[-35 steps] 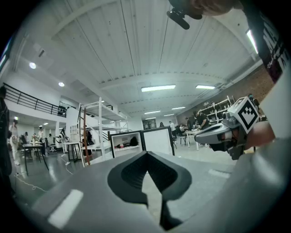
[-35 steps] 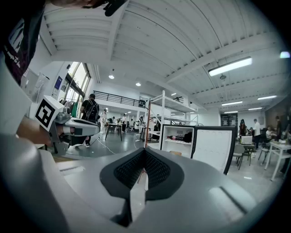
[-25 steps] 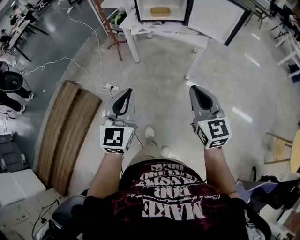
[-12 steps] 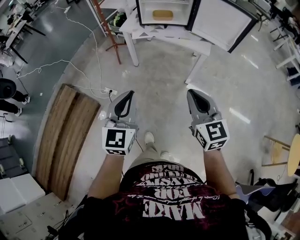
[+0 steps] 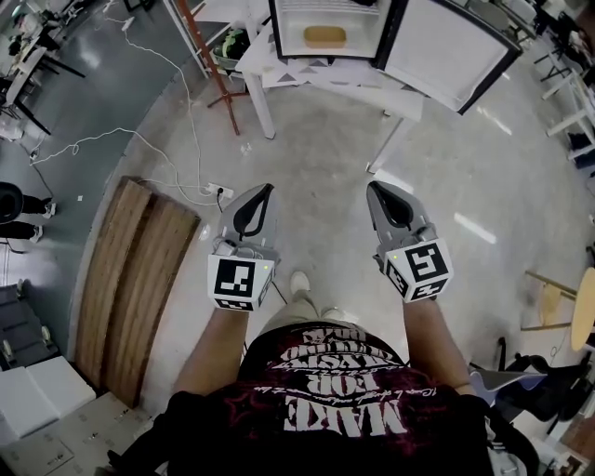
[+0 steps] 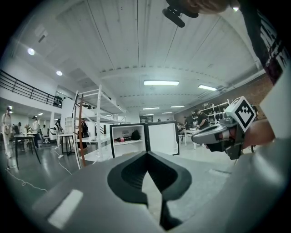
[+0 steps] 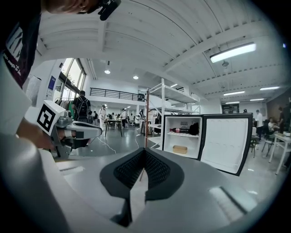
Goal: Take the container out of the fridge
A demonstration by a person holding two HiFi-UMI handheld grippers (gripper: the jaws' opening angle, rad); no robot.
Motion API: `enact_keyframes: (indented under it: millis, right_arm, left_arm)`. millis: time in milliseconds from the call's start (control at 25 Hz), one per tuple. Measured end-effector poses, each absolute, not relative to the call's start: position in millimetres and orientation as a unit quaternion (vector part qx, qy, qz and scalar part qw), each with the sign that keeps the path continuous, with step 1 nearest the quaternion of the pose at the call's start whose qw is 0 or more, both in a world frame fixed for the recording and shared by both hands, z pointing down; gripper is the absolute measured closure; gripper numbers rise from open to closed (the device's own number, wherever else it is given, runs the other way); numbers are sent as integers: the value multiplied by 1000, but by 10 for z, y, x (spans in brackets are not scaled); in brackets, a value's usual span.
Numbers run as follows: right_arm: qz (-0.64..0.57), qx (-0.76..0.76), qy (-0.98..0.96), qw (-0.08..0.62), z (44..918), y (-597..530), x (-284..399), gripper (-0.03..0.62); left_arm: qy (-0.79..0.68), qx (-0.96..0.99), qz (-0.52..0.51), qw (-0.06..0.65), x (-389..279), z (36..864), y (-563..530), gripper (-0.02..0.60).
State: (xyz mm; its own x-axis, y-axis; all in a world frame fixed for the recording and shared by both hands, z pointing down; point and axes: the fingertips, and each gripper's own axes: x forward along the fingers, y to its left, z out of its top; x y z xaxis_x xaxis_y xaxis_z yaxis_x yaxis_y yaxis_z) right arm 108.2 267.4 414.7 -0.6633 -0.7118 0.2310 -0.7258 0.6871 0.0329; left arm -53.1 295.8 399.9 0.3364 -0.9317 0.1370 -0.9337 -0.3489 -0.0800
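Observation:
The small fridge [image 5: 325, 23] stands open on a white table at the top of the head view, its door [image 5: 448, 51] swung to the right. A tan container [image 5: 324, 36] lies on its lower shelf, also seen as the container [image 7: 180, 149] in the right gripper view. My left gripper [image 5: 265, 190] and right gripper [image 5: 375, 189] are held side by side over the floor, well short of the fridge. Both point at it, shut and empty. The right gripper's jaws [image 7: 144, 150] meet at the tip, as do the left gripper's [image 6: 146, 154].
A bottle [image 7: 178, 130] and a dark object [image 7: 194, 129] sit on the fridge's upper shelf. On the floor lie a wooden board [image 5: 130, 279], a power strip [image 5: 220, 191] and cables. A red-brown stand [image 5: 209, 56] is left of the table [image 5: 325, 74]. A stool [image 5: 548, 297] stands right.
The person has walked toward the fridge, which now shows lower and larger in the head view. Both grippers have come forward with them, still shut and empty.

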Motion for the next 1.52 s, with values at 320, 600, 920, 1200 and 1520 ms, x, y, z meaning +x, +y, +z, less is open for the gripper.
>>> enact_keyframes:
  millis: [320,600,920,1200,1520]
  right_arm:
    - [28,411,-905,107,4004,2433,959,585]
    - [27,437,-892,111,3907,2307,992,583]
    - [42,439,-891,107,3927,2258,832,582]
    - [47,436,-893,105,3931,2259,754,582]
    - [42,432,-895,102,3864,2250,764,582]
  left_arm:
    - [-548,833,70,2,-572,3913,2616,581]
    - [-528,847,61,0,-619,3858,2416,581]
    - [-523,850,58,3,-813,3903,2350,581]
    - [-522,851,60,8,-905,3963,2399,581]
    - [-525,849,58,3,-904,3908,2406,581]
